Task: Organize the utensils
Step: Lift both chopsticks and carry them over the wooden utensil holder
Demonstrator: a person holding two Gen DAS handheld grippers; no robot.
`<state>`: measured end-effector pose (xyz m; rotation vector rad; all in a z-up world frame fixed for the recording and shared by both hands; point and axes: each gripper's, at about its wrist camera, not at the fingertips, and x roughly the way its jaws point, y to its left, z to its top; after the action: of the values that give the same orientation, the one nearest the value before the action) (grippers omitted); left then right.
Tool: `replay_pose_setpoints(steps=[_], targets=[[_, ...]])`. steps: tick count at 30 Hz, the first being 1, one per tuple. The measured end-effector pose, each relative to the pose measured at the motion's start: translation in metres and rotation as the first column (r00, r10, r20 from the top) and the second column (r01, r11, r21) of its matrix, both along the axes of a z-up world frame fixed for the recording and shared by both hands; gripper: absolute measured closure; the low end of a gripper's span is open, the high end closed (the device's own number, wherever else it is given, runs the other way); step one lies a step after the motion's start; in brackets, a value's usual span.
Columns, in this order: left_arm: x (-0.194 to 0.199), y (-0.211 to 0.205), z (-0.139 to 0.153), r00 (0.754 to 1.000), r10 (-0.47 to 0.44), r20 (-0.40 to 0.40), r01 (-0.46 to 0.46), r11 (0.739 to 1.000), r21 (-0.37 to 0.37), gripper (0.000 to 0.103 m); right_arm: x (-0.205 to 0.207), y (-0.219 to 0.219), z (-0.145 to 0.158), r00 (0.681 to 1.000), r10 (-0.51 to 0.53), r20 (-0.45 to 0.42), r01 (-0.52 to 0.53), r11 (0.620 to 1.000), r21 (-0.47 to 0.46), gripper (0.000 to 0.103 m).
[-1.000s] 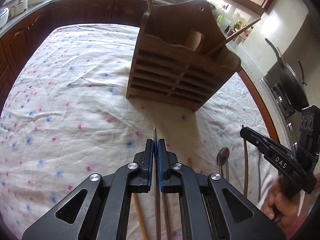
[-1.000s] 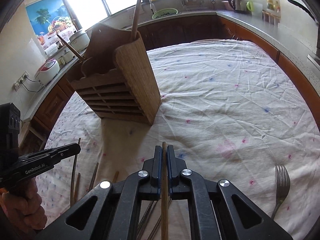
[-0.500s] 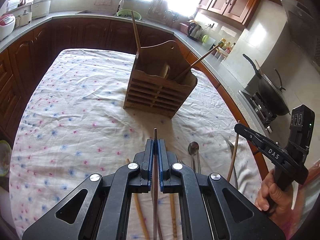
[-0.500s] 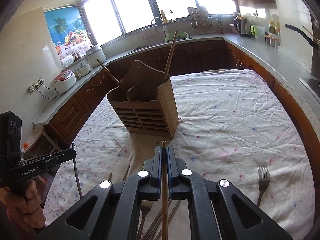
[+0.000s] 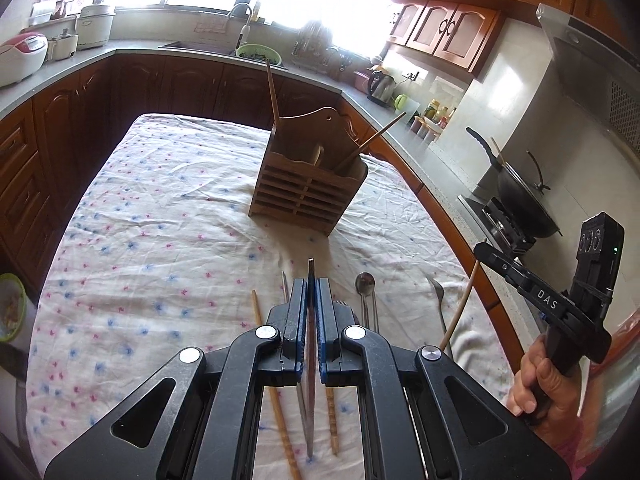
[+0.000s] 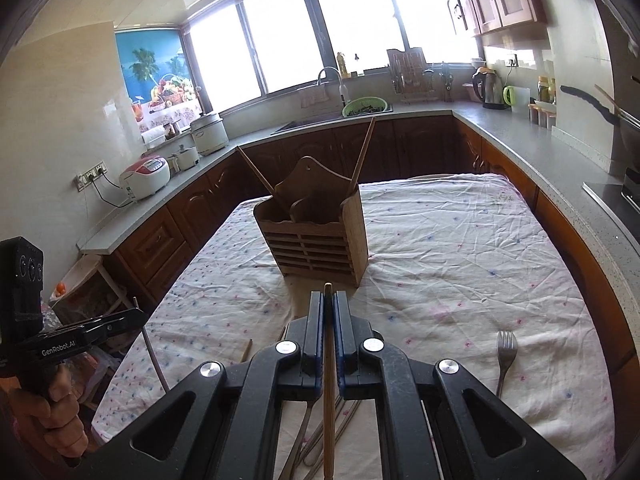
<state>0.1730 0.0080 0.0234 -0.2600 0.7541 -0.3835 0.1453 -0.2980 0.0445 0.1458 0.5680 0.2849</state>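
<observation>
My left gripper is shut on a thin metal chopstick and held above the flowered tablecloth. My right gripper is shut on a wooden chopstick. It shows in the left wrist view as the right gripper, with the wooden chopstick hanging below it. The slatted wooden utensil holder stands upright ahead of both, and two wooden sticks lean out of its top. On the cloth under the grippers lie a spoon, loose wooden chopsticks and a fork.
Dark wood cabinets and a grey counter ring the table. A wok on a stove sits close to the table's right edge. A hand holds each gripper handle. More metal utensils lie under the right gripper.
Both grippers have risen and drawn back from the holder, each still shut on its chopstick. The holder now looks smaller and farther away, and more of the kitchen is in view.
</observation>
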Motion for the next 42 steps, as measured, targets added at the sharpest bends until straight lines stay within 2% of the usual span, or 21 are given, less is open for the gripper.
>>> replay_pose_setpoints(steps=[8, 21, 30, 42], targets=[[-0.017, 0.005, 0.009, 0.999, 0.004, 0.037, -0.003, 1.000, -0.025, 0.100, -0.018, -0.003, 0.009, 0.999, -0.015, 0.034, 0.015, 1.000, -0.010, 0.098], [-0.019, 0.012, 0.025, 0.995, 0.029, 0.092, -0.024, 0.998, -0.060, 0.100, -0.027, -0.007, 0.030, 0.994, -0.036, 0.102, 0.036, 0.999, 0.005, 0.098], [-0.003, 0.022, 0.047, 0.986, 0.077, 0.149, -0.063, 0.994, -0.091, 0.100, -0.017, -0.006, 0.045, 0.988, -0.042, 0.149, 0.038, 0.999, 0.031, 0.098], [0.037, 0.030, 0.078, 0.966, 0.133, 0.220, -0.106, 0.986, -0.132, 0.100, 0.016, 0.003, 0.065, 0.980, -0.036, 0.198, 0.024, 0.998, 0.062, 0.098]])
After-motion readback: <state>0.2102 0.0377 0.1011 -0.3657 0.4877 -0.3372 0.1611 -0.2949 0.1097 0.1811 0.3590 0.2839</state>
